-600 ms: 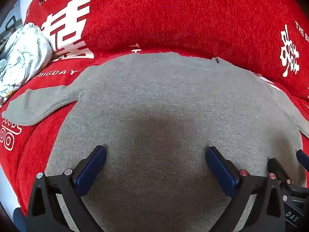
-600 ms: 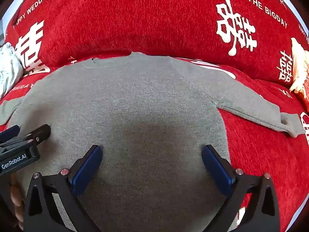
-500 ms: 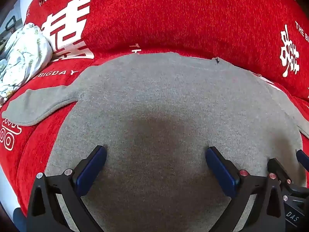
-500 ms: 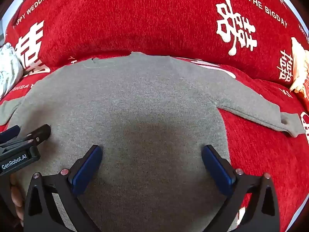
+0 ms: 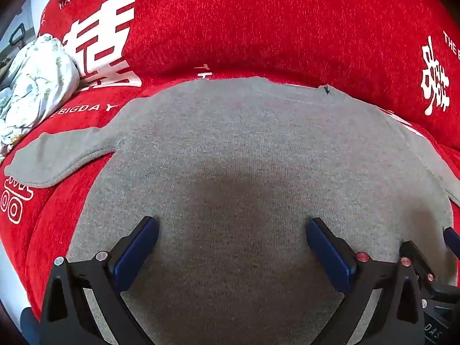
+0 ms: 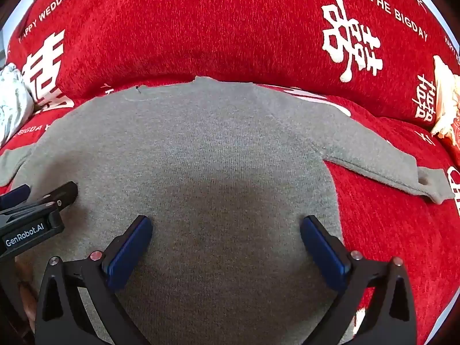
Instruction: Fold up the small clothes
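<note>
While nothing has shifted since 0.5 s ago, grey sweater (image 5: pixel 244 155) lies flat on red sofa cover (image 5: pixel 258 28); left gripper (image 5: pixel 230 247) & right gripper (image 6: pixel 227 244) hover spread wide, empty, so folding hasn't begun.

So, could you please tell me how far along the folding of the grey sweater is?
Done: the grey sweater lies spread flat on the red sofa cover, both sleeves out to the sides. In hand: nothing; the left tongs and right tongs hang open above its body. Left: every fold, starting with the left sleeve and right sleeve.
</note>
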Demonstrator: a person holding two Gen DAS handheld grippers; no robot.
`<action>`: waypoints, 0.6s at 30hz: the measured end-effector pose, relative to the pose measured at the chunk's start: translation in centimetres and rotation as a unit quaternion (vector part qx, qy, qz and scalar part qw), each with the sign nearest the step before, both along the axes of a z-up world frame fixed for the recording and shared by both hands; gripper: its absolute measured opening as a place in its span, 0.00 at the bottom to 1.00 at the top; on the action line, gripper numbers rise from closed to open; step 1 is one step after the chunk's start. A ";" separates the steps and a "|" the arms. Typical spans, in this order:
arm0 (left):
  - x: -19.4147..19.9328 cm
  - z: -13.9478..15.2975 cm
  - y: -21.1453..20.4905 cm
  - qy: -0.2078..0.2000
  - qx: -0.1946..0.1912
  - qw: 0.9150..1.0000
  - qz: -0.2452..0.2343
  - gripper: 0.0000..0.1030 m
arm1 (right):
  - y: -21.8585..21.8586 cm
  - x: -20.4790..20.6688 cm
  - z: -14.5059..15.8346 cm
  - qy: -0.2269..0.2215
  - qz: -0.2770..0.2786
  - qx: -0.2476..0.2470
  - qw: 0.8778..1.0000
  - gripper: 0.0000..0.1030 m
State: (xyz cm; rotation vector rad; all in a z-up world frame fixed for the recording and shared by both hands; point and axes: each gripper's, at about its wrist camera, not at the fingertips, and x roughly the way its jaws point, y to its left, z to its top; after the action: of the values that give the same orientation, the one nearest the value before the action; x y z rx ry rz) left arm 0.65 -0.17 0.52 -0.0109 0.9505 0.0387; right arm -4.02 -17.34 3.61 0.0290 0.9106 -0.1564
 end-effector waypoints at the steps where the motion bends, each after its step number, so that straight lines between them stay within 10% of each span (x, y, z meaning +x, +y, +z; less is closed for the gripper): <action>1: -0.1 0.0 0.0 -0.001 0.001 1.000 0.000 1.00 | 0.0 0.0 0.0 0.000 0.000 0.000 1.000 1.00; 18: 1.6 0.7 -0.2 0.085 0.013 0.996 0.011 1.00 | -1.5 1.6 0.5 0.038 0.025 0.025 0.999 1.00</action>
State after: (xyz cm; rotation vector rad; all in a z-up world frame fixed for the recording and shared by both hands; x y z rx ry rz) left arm 2.21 -0.41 1.18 0.0066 1.1191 0.0744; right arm -2.45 -18.86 4.12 0.0465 0.9893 -0.0880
